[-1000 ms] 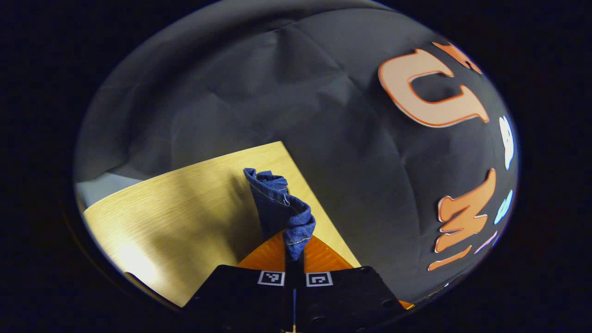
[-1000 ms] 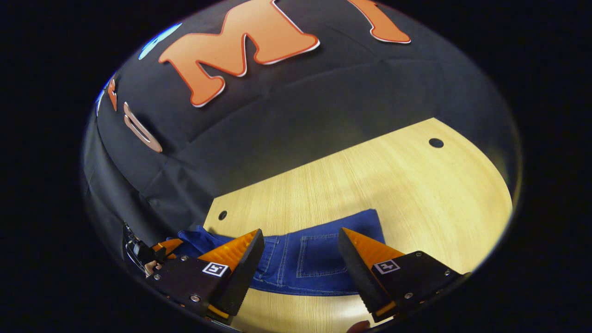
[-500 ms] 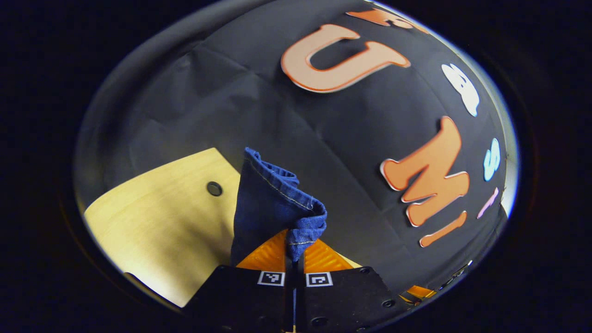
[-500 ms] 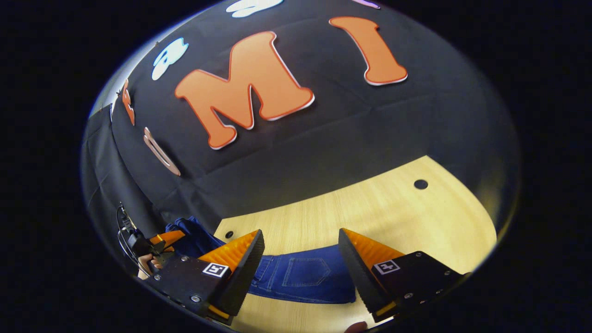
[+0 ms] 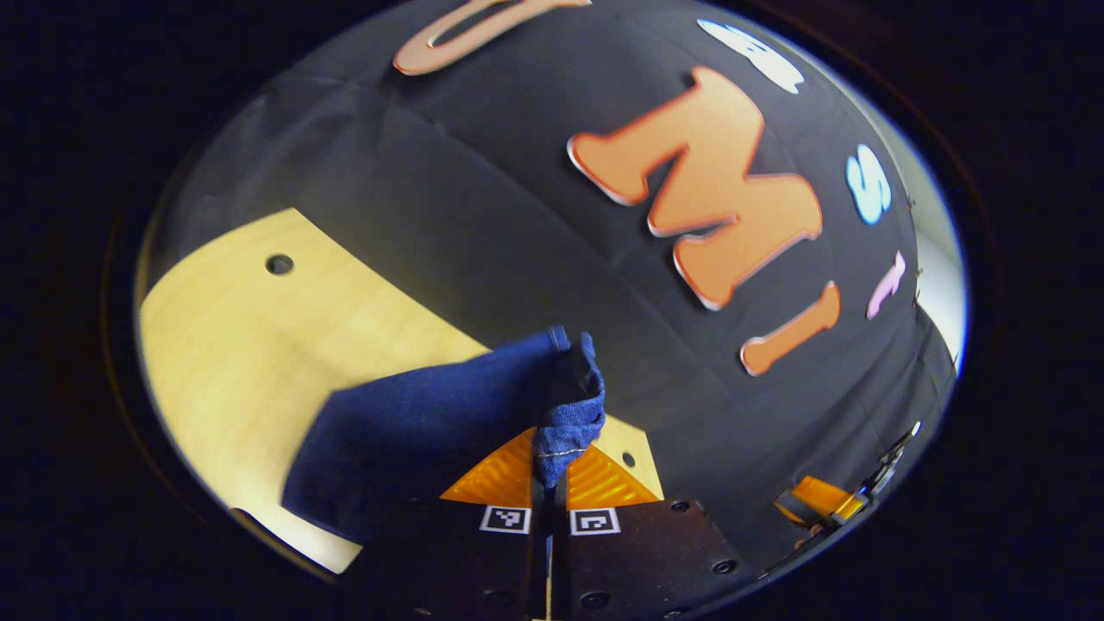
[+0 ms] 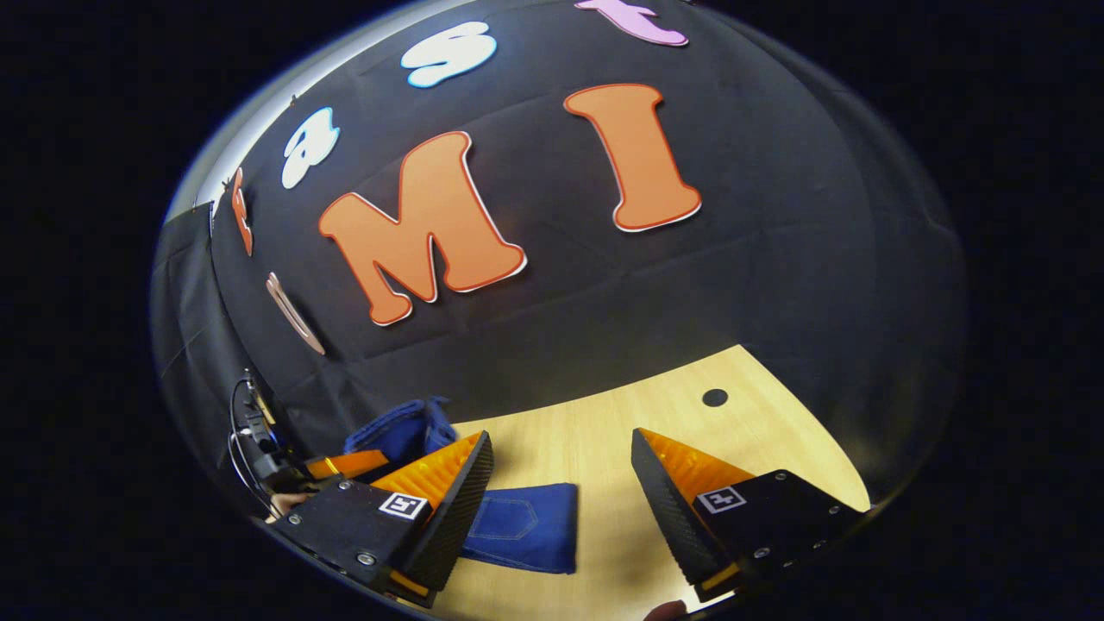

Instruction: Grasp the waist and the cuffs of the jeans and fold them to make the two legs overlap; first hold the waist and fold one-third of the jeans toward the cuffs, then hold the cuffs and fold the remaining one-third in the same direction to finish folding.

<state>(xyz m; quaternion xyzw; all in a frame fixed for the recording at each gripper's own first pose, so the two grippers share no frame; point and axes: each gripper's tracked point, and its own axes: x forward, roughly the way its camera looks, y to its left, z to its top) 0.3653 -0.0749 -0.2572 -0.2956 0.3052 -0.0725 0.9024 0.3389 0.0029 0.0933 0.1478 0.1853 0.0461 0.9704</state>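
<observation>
The blue jeans (image 5: pixel 414 435) hang from my left gripper (image 5: pixel 549 473), which is shut on a stitched edge bunched between its fingers. From there the cloth drapes down to the left onto the wooden table (image 5: pixel 224 345). In the right gripper view, a part of the jeans (image 6: pixel 526 535) with a back pocket lies flat on the table (image 6: pixel 604 431), low between the fingers. My right gripper (image 6: pixel 561 509) is open above it and holds nothing. The left gripper (image 6: pixel 345 466) shows at the far left, holding up a raised fold of denim (image 6: pixel 405 427).
The table has small round holes (image 5: pixel 279 264) (image 6: pixel 714 398) near its edge. The black cloth wall stands close behind the table. The right gripper (image 5: pixel 819 500) appears low at the right of the left gripper view. A cable (image 6: pixel 250 431) hangs by the left gripper.
My left gripper has swung round with the jeans edge, and more denim now trails on its left. The right gripper view has shifted, so less of the flat jeans lies between its open fingers.
</observation>
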